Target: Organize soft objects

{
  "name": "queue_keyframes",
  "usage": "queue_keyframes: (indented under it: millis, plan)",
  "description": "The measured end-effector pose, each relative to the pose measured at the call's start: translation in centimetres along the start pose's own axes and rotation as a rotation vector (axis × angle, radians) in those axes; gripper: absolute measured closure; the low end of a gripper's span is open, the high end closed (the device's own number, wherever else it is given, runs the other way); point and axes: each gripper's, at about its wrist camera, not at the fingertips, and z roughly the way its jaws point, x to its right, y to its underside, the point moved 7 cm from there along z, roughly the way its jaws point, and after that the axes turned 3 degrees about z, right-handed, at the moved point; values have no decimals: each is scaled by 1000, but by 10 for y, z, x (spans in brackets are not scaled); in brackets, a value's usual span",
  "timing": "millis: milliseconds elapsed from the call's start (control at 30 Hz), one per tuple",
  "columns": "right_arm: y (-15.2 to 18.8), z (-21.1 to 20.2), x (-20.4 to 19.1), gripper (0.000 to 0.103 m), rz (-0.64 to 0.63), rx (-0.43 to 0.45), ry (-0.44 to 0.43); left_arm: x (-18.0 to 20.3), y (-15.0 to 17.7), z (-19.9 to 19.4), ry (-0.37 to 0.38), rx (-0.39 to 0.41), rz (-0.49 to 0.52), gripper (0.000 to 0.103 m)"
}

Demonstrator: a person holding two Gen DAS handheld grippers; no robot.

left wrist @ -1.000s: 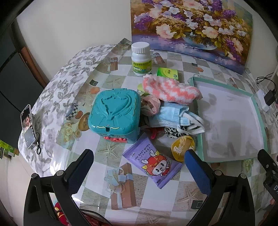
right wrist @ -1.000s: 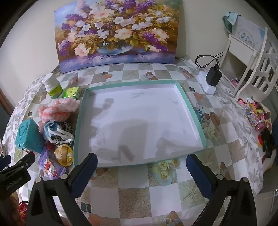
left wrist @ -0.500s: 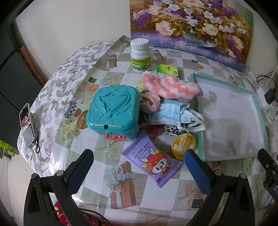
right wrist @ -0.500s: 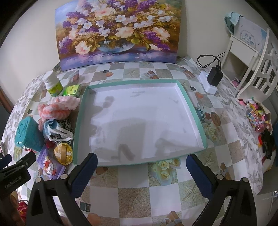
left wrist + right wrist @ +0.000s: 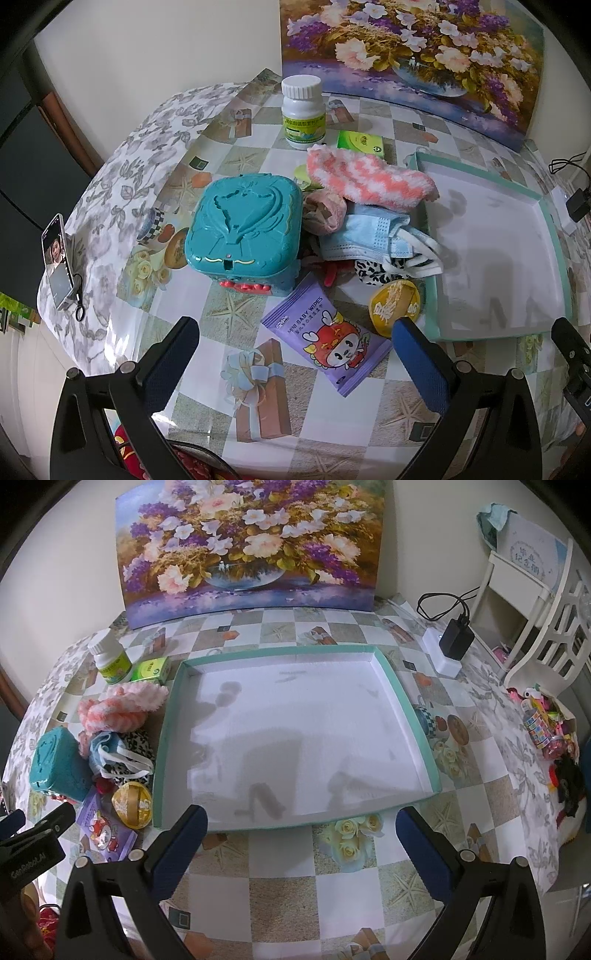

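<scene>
A pile of soft things lies left of the empty teal-rimmed tray (image 5: 554,254) (image 5: 410,716): a pink-and-white fluffy sock (image 5: 369,179) (image 5: 122,707), a blue face mask (image 5: 369,232) (image 5: 101,747), a pale pink cloth (image 5: 327,212) and a black-and-white spotted cloth (image 5: 373,271) (image 5: 135,744). A purple baby-wipes pack (image 5: 328,338) (image 5: 105,827) lies nearest. My left gripper (image 5: 295,341) hangs open just short of the wipes pack, holding nothing. My right gripper (image 5: 301,829) is open over the tray's near rim, also holding nothing.
A teal plastic case (image 5: 242,225) stands left of the pile, a gold round tin (image 5: 395,306) beside the tray, a white pill bottle (image 5: 303,110) and green box (image 5: 360,142) behind. A flower painting (image 5: 251,542) leans on the wall. A charger (image 5: 456,638) and a phone (image 5: 57,262) lie at the table's edges.
Both views have shifted slightly: the objects sit a little lower in the left wrist view, and the tray a little nearer in the right. Nothing on the table has moved.
</scene>
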Motion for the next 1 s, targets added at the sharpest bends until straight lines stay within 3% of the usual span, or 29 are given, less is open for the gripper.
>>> queue_keyframes:
  millis: [1000]
  plan:
    - [1,0,-5,0,-38,-9,6,2,3,10,4,-49,8,0]
